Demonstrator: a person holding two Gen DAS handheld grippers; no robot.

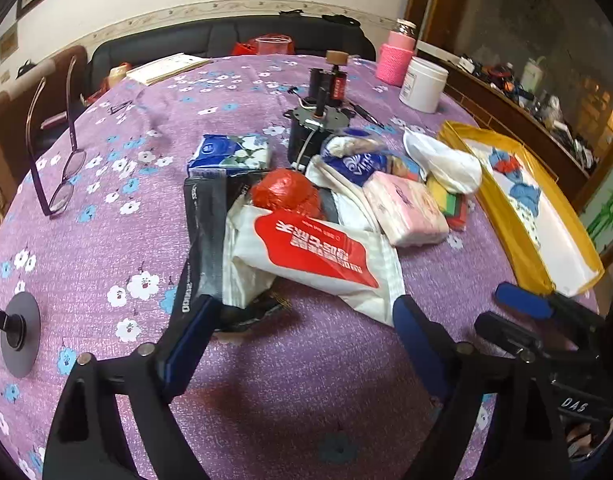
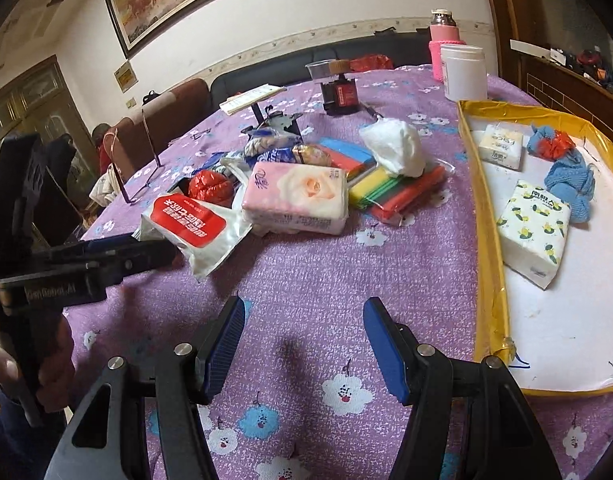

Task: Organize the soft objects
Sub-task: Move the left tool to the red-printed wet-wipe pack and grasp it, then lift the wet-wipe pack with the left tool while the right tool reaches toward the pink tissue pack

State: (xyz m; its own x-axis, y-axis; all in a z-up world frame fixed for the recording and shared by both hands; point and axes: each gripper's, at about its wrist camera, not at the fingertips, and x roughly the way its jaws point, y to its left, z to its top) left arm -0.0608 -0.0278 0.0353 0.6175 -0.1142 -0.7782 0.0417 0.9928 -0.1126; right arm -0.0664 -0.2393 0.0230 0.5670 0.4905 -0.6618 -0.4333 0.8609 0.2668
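A heap of soft things lies mid-table: a white and red tissue pack (image 1: 310,252) (image 2: 194,220), a pink tissue pack (image 1: 406,212) (image 2: 294,196), a red crumpled bag (image 1: 286,192), a blue floral tissue pack (image 1: 230,152), a white plastic bag (image 2: 394,148) and coloured cloths (image 2: 386,188). My left gripper (image 1: 302,320) is open, its tips either side of the white and red pack's near edge. My right gripper (image 2: 304,332) stands open over bare cloth, left of the yellow-rimmed tray (image 2: 486,240). The tray holds a lemon-print tissue pack (image 2: 534,232), a small cream pack (image 2: 502,146) and blue yarn (image 2: 570,184).
Purple-framed glasses (image 1: 54,176) stand at the left. A black motor gadget (image 1: 318,120) sits behind the heap, with a white jar (image 1: 422,84) and a pink-sleeved bottle (image 1: 394,60) at the back right. A round metal disc (image 1: 20,334) is near the left edge.
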